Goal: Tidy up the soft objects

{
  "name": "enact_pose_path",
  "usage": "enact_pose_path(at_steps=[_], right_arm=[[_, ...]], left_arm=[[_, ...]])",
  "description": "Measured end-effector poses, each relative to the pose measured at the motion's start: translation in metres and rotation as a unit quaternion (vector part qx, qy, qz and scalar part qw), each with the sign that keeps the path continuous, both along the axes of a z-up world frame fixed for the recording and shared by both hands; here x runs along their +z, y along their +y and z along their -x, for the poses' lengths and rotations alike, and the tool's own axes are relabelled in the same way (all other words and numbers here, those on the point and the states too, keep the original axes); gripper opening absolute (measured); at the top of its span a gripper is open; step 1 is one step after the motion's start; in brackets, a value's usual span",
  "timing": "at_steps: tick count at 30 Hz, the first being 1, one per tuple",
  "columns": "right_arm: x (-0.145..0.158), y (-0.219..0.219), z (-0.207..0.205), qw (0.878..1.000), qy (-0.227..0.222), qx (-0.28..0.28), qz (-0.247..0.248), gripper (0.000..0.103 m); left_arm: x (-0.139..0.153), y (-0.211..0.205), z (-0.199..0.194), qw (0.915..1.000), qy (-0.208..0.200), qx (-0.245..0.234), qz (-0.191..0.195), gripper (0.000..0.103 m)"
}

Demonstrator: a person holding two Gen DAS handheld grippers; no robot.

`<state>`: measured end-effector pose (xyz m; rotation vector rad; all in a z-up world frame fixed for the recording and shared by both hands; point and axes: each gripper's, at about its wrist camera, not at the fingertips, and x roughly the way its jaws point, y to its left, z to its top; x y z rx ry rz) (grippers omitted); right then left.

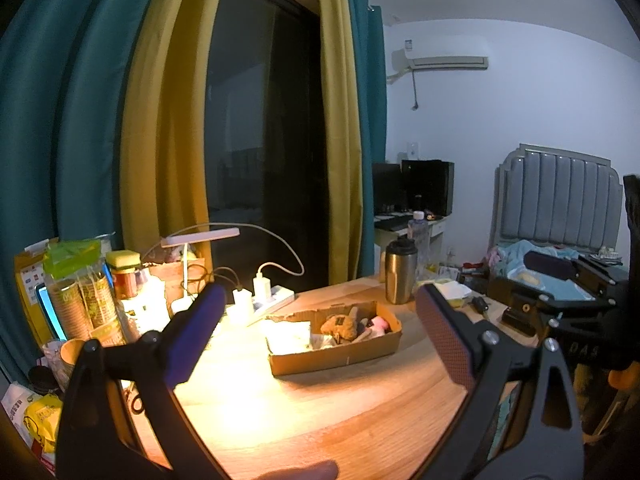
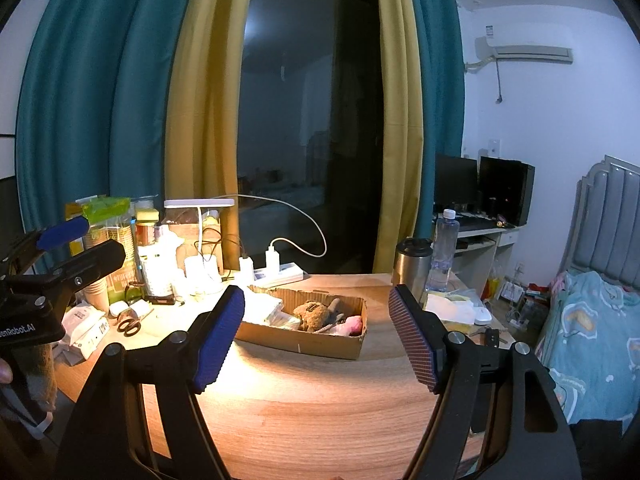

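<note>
A shallow cardboard box sits on the wooden table. In it lie a brown plush toy, a pink soft item and white packets. My left gripper is open and empty, held above the table in front of the box. My right gripper is open and empty, also in front of the box. Each gripper shows at the edge of the other's view: the right one, the left one.
A lit desk lamp, a power strip with chargers, jars and paper cups crowd the table's left. Scissors lie there. A steel tumbler and water bottle stand behind the box. A bed is to the right.
</note>
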<state>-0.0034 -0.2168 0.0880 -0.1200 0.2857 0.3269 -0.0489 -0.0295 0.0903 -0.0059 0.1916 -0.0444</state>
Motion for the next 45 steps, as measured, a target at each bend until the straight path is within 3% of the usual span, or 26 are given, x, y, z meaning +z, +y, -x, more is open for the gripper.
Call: enact_pose_path(at_steps=[45], right_arm=[[-0.0033,0.006,-0.0021,1.0,0.005,0.0,0.0,0.078]], left_arm=[[-0.0056,-0.0085,-0.0011,0.9998,0.005,-0.012,0.013,0.097]])
